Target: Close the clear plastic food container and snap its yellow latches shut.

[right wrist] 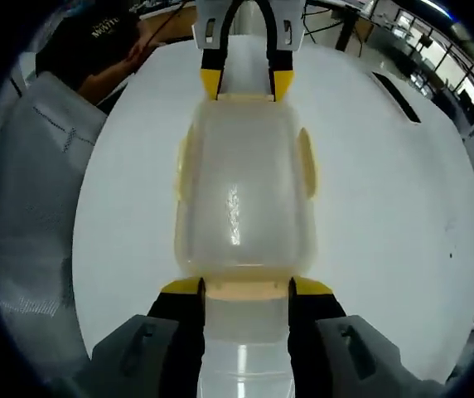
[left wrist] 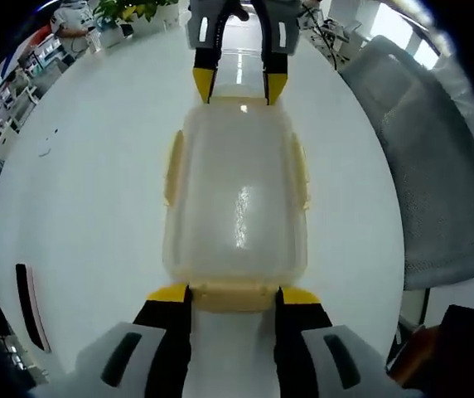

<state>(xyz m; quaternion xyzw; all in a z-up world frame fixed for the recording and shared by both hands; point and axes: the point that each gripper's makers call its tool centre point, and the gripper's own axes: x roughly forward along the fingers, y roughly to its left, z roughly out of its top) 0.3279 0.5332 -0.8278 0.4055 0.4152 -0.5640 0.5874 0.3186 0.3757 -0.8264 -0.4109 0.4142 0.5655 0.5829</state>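
In the centre of the left gripper view, the clear plastic food container (left wrist: 237, 207) lies on the white tabletop (left wrist: 88, 191) with its lid on. The left hand-held gripper (left wrist: 233, 292) at the bottom has its jaws spread on both sides of the yellow end latch (left wrist: 234, 295). At the top of that frame the right hand-held gripper (left wrist: 240, 84) stands released at the opposite end, and a grey chair (left wrist: 436, 166) is at the right edge.

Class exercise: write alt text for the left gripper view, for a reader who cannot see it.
A clear plastic food container with pale yellow latches lies lid-on on a round white table. The left gripper meets its near end latch and the right gripper its far end.
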